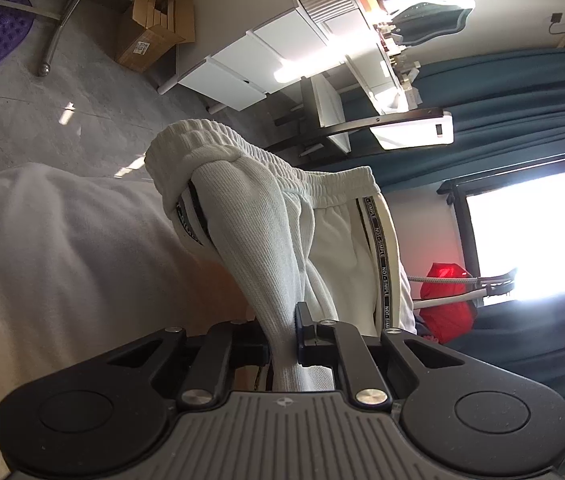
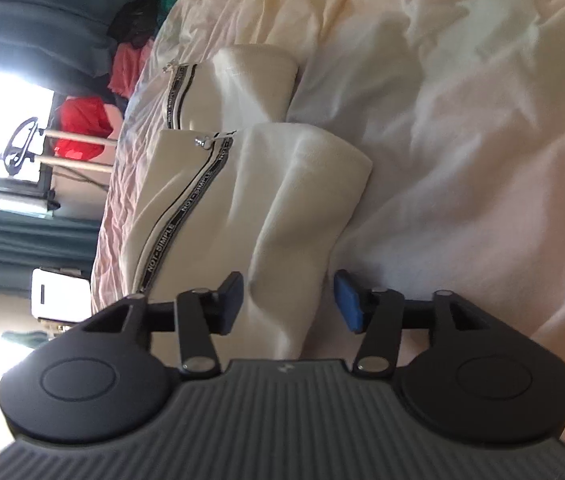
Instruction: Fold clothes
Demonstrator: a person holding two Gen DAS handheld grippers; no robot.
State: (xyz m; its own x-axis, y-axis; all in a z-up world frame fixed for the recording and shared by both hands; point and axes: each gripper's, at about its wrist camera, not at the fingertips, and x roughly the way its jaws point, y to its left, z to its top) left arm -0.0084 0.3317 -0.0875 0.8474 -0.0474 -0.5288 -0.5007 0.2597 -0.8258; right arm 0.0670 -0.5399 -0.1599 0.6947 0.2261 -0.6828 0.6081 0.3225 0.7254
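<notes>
In the left wrist view: left hand-held gripper clamped on a bunched fold of white trousers, jaws pressed together with the ribbed fabric pinched between them. Elastic waistband raised ahead of the fingers, above the grey floor. Black side stripe lettered "NOT-SIMPLE" running along the right edge of the garment. Pale bedsheet filling the left of the frame. Behind the garment: cardboard box on the floor beside a white drawer unit, teal curtain, bright window, red bag.

In the right wrist view: right hand-held gripper spread wide, blue pad showing on the right finger and standing clear of the cloth. Trouser fabric lying between the jaws, against the left finger, not pinched. Both trouser legs resting on the crumpled bed, the far leg end lying just beyond the near one. Zip pull at the near leg's hem, at the end of the lettered stripe. Red bag and window at the left edge of the frame, past the bed.
</notes>
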